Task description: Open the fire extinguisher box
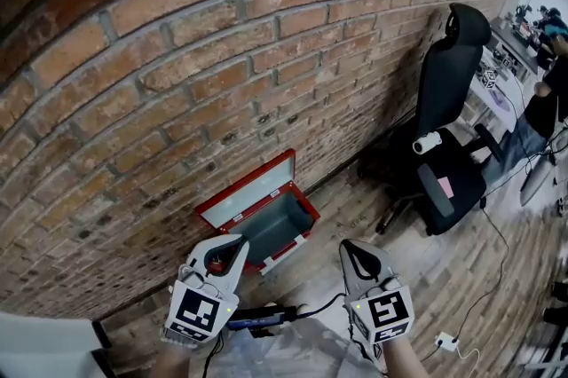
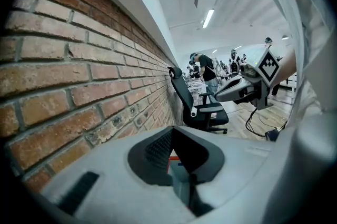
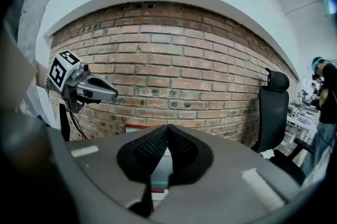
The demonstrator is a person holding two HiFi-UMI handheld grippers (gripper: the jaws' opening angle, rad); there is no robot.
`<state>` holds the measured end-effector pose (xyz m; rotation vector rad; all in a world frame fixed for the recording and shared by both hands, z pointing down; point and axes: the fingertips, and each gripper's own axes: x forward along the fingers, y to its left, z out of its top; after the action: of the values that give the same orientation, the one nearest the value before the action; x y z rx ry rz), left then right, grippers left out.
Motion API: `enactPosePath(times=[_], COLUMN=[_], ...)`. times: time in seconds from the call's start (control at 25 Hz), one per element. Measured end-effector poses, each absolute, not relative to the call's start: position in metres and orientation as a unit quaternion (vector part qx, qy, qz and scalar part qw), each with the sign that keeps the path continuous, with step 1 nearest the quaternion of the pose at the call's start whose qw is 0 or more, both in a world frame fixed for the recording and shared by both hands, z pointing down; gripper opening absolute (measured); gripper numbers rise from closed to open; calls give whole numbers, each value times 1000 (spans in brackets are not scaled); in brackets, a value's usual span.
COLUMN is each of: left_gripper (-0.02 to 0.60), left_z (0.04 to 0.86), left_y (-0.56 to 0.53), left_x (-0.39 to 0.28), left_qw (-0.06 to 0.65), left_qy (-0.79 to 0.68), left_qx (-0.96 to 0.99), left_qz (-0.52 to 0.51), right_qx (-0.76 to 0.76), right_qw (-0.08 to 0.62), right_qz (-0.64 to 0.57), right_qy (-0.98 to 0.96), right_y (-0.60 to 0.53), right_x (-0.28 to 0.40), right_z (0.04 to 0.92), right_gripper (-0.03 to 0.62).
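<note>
The left gripper (image 1: 229, 248) is clenched: in its own view the two black pads meet at the tip (image 2: 172, 131) with nothing caught between them. The right gripper (image 1: 355, 250) is clenched as well, its pads closed together (image 3: 167, 128) on nothing. Both are held up side by side, well apart, pointing slightly downward toward the brick wall (image 1: 177, 57). Each one shows in the other's view, the right gripper at the right of the left gripper view (image 2: 243, 87) and the left gripper at the left of the right gripper view (image 3: 84, 87).

Just beyond the two tips, between them and a little to the left, the red fire extinguisher box (image 1: 306, 209) sits on the wooden floor (image 1: 417, 279) against the foot of the wall. It is open. Its lid (image 1: 248, 190) stands up and leans back on the bricks, and the grey inside faces up. Neither gripper touches it.

Further right along the wall stands a black office chair (image 1: 448, 119) with a white cylinder (image 1: 427, 142) on its armrest. A person (image 1: 543, 106) is at the far right by a desk. A white plug (image 1: 444, 341) lies on the near floor.
</note>
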<state>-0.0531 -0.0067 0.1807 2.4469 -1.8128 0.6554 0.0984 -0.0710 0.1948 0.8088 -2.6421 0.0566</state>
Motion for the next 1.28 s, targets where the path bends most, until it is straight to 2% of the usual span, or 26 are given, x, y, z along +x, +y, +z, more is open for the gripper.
enactPosePath(times=[0.32, 0.68, 1.16, 1.28], left_gripper=[-3, -3, -3, -3], left_z=[167, 167, 166, 166], left_y=[3, 10, 7, 8], left_x=[-55, -51, -43, -43], left_qw=[4, 10, 6, 5], left_qy=[-592, -593, -588, -588], left_qx=[781, 781, 785, 785], left_qz=[199, 196, 192, 193], right_qx=[280, 276, 274, 278], right_qw=[208, 160, 169, 196], right_qz=[3, -8, -5, -4], right_qy=[-937, -948, -947, -940], right_y=[-60, -56, -54, -53], right_x=[100, 94, 96, 96], right_z=[179, 179, 184, 180], right_gripper=[5, 5, 5, 5])
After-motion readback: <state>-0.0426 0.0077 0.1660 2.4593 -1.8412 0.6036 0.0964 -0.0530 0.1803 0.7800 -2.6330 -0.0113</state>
